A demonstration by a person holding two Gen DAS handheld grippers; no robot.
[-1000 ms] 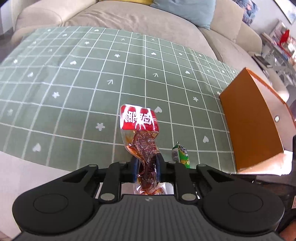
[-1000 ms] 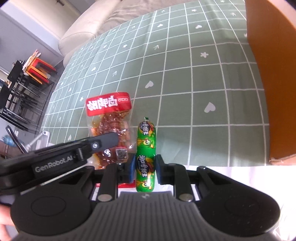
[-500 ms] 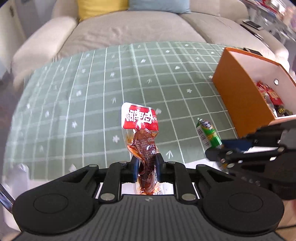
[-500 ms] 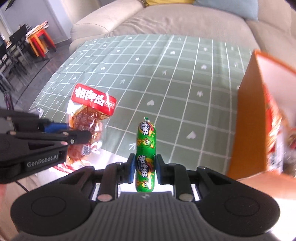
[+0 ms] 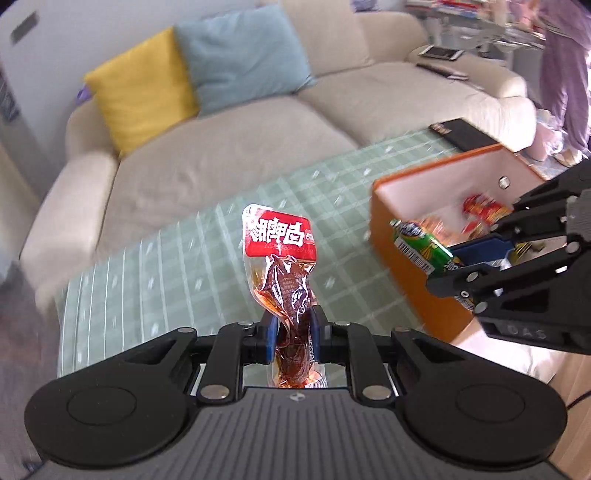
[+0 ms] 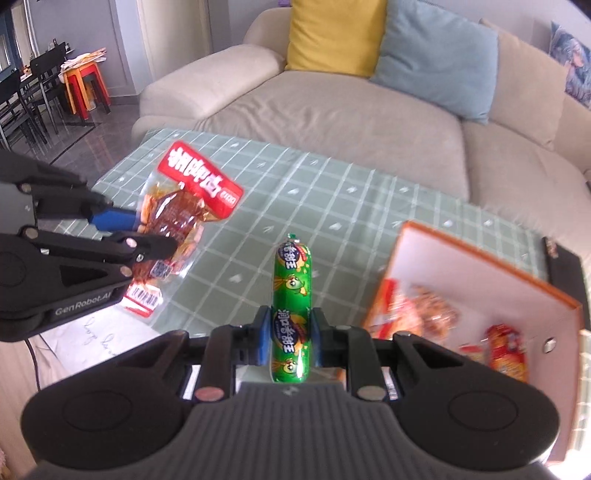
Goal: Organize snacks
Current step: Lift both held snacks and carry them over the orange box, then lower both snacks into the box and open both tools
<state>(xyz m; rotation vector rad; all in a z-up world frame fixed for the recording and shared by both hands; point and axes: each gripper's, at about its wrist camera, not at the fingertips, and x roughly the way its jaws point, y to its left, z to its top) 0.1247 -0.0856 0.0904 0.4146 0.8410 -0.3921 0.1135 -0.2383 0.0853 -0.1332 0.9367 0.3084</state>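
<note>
My left gripper (image 5: 293, 328) is shut on a red-topped clear packet of braised meat (image 5: 284, 258), held up above the table; the packet also shows in the right wrist view (image 6: 184, 210). My right gripper (image 6: 290, 328) is shut on a green sausage stick (image 6: 291, 288), which the left wrist view shows (image 5: 421, 243) over the near edge of the orange box (image 5: 399, 258). The box is open, white inside, with several red snack packets (image 6: 506, 347) in it.
A green checked cloth (image 6: 332, 206) covers the low table. A beige sofa (image 6: 332, 110) with a yellow cushion (image 6: 332, 33) and a blue cushion (image 6: 436, 55) stands behind. A black flat item (image 5: 465, 134) lies behind the box. Chairs and stools (image 6: 85, 85) are far left.
Both grippers have lifted their snacks off the table and risen. The right gripper has carried the sausage to the orange box's edge; the box's inside now shows.
</note>
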